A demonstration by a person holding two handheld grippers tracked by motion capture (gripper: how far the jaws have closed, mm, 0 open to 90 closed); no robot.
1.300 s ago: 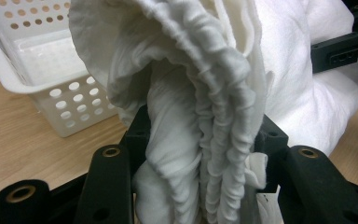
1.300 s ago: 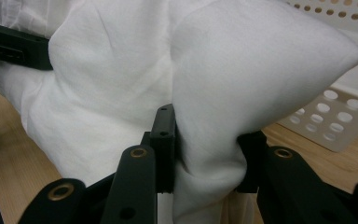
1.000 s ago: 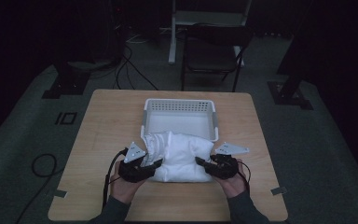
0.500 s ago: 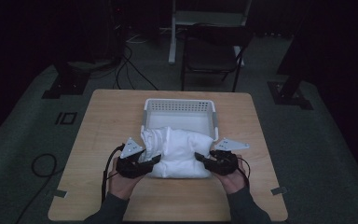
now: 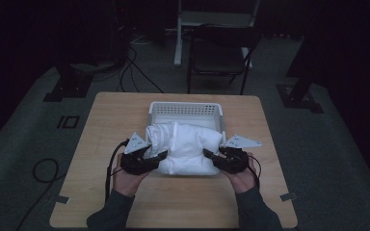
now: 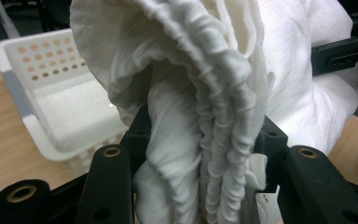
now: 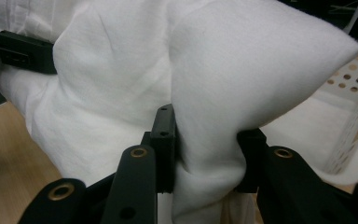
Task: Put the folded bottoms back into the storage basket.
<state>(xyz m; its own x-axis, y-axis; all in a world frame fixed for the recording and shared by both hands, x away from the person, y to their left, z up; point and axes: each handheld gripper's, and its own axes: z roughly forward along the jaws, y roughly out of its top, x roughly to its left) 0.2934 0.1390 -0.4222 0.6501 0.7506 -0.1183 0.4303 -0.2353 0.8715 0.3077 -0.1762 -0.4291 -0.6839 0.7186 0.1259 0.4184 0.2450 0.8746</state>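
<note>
A white folded cloth bundle [image 5: 185, 147] hangs between my two grippers, just in front of a white perforated basket [image 5: 185, 109] on the wooden table [image 5: 125, 110]. At the bundle's left end my left gripper [image 5: 159, 156] is shut on bunched, gathered folds of the white cloth [image 6: 205, 140]. The right gripper [image 5: 207, 155] is shut on the bundle's right end, where a smooth fold of the white cloth [image 7: 209, 140] is pinched between its black jaws. The bundle's underside is hidden.
The basket [image 6: 51, 107] stands just behind the cloth, its floor bare where it shows. A dark chair [image 5: 221, 53] and cables [image 5: 139, 67] lie on the floor beyond the table's far edge. A cable [image 5: 111, 163] trails from the left gripper.
Both grippers have risen a little with the cloth bundle between them, and the bundle sits slightly higher against the basket's front wall. Neither grip has changed.
</note>
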